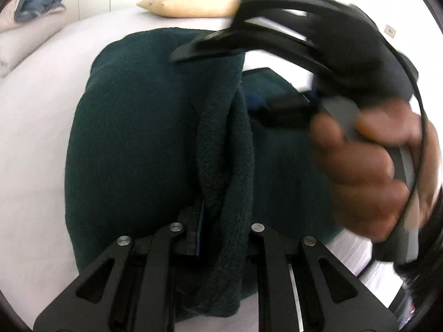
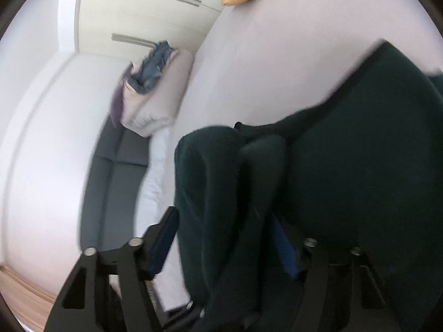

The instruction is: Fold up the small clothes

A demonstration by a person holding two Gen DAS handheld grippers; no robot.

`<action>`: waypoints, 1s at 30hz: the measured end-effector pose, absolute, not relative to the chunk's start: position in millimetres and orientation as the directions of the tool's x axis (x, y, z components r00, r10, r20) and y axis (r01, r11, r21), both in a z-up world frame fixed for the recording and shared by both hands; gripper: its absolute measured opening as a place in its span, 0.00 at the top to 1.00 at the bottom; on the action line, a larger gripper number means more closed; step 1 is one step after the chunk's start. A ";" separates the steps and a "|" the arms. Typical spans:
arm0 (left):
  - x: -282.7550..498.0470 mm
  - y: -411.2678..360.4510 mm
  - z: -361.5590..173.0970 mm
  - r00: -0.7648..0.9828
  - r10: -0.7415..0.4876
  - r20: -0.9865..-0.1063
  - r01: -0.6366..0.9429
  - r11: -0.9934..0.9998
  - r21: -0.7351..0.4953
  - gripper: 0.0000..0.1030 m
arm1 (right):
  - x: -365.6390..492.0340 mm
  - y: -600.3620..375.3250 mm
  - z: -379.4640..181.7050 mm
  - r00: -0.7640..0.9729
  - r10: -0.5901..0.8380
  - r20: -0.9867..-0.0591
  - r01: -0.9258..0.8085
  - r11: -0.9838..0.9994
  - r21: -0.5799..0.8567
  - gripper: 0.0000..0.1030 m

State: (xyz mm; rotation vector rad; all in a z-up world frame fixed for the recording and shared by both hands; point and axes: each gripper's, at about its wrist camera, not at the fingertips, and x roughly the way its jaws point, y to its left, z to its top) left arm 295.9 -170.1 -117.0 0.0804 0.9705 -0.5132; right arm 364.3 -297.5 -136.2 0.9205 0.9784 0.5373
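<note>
Dark green knit garment [image 1: 138, 144] bunches mid-frame: left gripper [image 1: 221, 238] pinches a fold; right gripper [image 2: 224, 243] straddles cloth half-open (contact unclear), which could slip free.

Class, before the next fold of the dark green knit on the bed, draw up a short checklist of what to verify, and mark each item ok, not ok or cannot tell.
1. Left gripper pinches a fold of the green knit: ok.
2. Right gripper has cloth between its fingers; a firm pinch: cannot tell, view blurred.
3. Knit lies on the bed sheet, not over the edge: ok in the left view.
4. Knit lies flat and smooth: not ok, a ridge stands up in the middle.
5. Pillow clear of the knit: ok.
</note>
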 end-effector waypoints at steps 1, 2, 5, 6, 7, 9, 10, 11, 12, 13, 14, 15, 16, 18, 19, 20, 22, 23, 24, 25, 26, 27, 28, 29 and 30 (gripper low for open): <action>295.4 -171.9 -116.8 0.457 -0.381 -0.803 0.451 0.878 -0.160 0.86 | 369.6 -291.6 -133.8 0.465 0.726 -0.507 0.002 0.572 0.821 0.53; 294.6 -170.7 -116.0 0.457 -0.385 -0.802 0.447 0.879 -0.167 0.86 | 373.1 -288.3 -133.0 0.452 0.707 -0.543 0.005 0.607 0.795 0.60; 295.5 -170.0 -114.8 0.448 -0.398 -0.801 0.442 0.877 -0.189 0.86 | 372.5 -292.6 -132.9 0.433 0.673 -0.600 0.023 0.657 0.753 0.66; 295.5 -169.4 -114.8 0.447 -0.399 -0.801 0.446 0.875 -0.187 0.86 | 369.8 -294.8 -131.7 0.434 0.661 -0.612 0.025 0.671 0.741 0.66; 304.2 -164.3 -115.2 0.447 -0.399 -0.801 0.446 0.875 -0.187 0.86 | 366.5 -297.1 -129.4 0.437 0.645 -0.627 0.021 0.690 0.724 0.66; 304.8 -159.8 -114.2 0.441 -0.405 -0.801 0.449 0.872 -0.194 0.86 | 359.6 -301.9 -125.5 0.433 0.622 -0.652 0.006 0.721 0.692 0.75; 305.6 -155.3 -113.4 0.436 -0.409 -0.802 0.451 0.870 -0.199 0.86 | 357.0 -303.6 -125.2 0.432 0.617 -0.658 -0.002 0.731 0.683 0.78; 306.6 -155.6 -111.8 0.429 -0.416 -0.802 0.453 0.867 -0.207 0.86 | 354.6 -306.7 -122.1 0.435 0.606 -0.666 -0.014 0.745 0.667 0.83; 307.4 -157.9 -109.4 0.422 -0.425 -0.801 0.456 0.863 -0.217 0.86 | 353.0 -311.7 -118.8 0.442 0.595 -0.672 -0.020 0.755 0.655 0.85; 308.3 -161.9 -106.9 0.418 -0.432 -0.799 0.460 0.859 -0.223 0.86 | 352.0 -316.0 -116.4 0.449 0.590 -0.671 -0.022 0.758 0.652 0.86; 309.6 -158.3 -100.9 0.415 -0.436 -0.799 0.467 0.855 -0.225 0.86 | 351.3 -322.1 -114.1 0.458 0.584 -0.670 -0.019 0.760 0.650 0.87; 310.4 -166.5 -94.8 0.412 -0.440 -0.798 0.478 0.850 -0.222 0.86 | 350.9 -328.2 -113.2 0.466 0.578 -0.670 -0.014 0.762 0.647 0.87; 311.2 -173.5 -93.6 0.410 -0.446 -0.796 0.490 0.843 -0.220 0.86 | 350.9 -334.7 -112.4 0.471 0.576 -0.668 -0.011 0.761 0.649 0.87; 309.9 -185.8 -86.8 0.401 -0.458 -0.793 0.507 0.832 -0.224 0.86 | 355.9 -345.6 -111.0 0.483 0.576 -0.660 -0.002 0.754 0.656 0.87; 311.5 -193.6 -84.6 0.396 -0.466 -0.791 0.517 0.825 -0.227 0.86 | 358.1 -355.4 -111.5 0.487 0.577 -0.656 0.006 0.749 0.663 0.87; 313.4 -202.1 -82.4 0.393 -0.472 -0.789 0.526 0.819 -0.227 0.86 | 359.6 -365.8 -112.1 0.487 0.579 -0.654 0.013 0.744 0.669 0.87; 317.3 -214.4 -81.0 0.386 -0.487 -0.784 0.540 0.808 -0.235 0.86 | 362.6 -379.9 -110.9 0.485 0.575 -0.659 0.016 0.747 0.664 0.87; 320.8 -219.6 -81.8 0.375 -0.501 -0.780 0.543 0.801 -0.253 0.85 | 361.8 -387.5 -110.4 0.482 0.568 -0.667 0.020 0.754 0.656 0.87; 324.6 -223.2 -83.6 0.362 -0.515 -0.777 0.542 0.795 -0.274 0.84 | 364.1 -394.1 -110.3 0.480 0.557 -0.678 0.022 0.764 0.644 0.87; 325.3 -224.9 -84.7 0.355 -0.522 -0.775 0.540 0.792 -0.286 0.82 | 367.2 -400.7 -111.7 0.477 0.548 -0.687 0.027 0.773 0.634 0.87; 328.2 -225.7 -86.3 0.341 -0.536 -0.772 0.535 0.786 -0.309 0.80 | 369.6 -405.7 -115.0 0.472 0.543 -0.694 0.037 0.775 0.631 0.87; 328.4 -223.4 -86.4 0.334 -0.542 -0.771 0.530 0.785 -0.322 0.76 | 372.1 -410.6 -119.7 0.465 0.540 -0.702 0.049 0.776 0.629 0.87; 327.7 -218.8 -85.5 0.319 -0.553 -0.770 0.527 0.778 -0.341 0.67 | 374.2 -414.9 -127.1 0.451 0.544 -0.707 0.060 0.772 0.633 0.87; 327.0 -215.3 -84.6 0.301 -0.564 -0.769 0.533 0.768 -0.355 0.59 | 375.0 -416.4 -132.5 0.442 0.555 -0.705 0.064 0.764 0.642 0.87; 325.5 -209.0 -83.4 0.276 -0.578 -0.768 0.541 0.754 -0.373 0.42 | 374.6 -419.2 -135.9 0.445 0.559 -0.699 0.069 0.757 0.650 0.87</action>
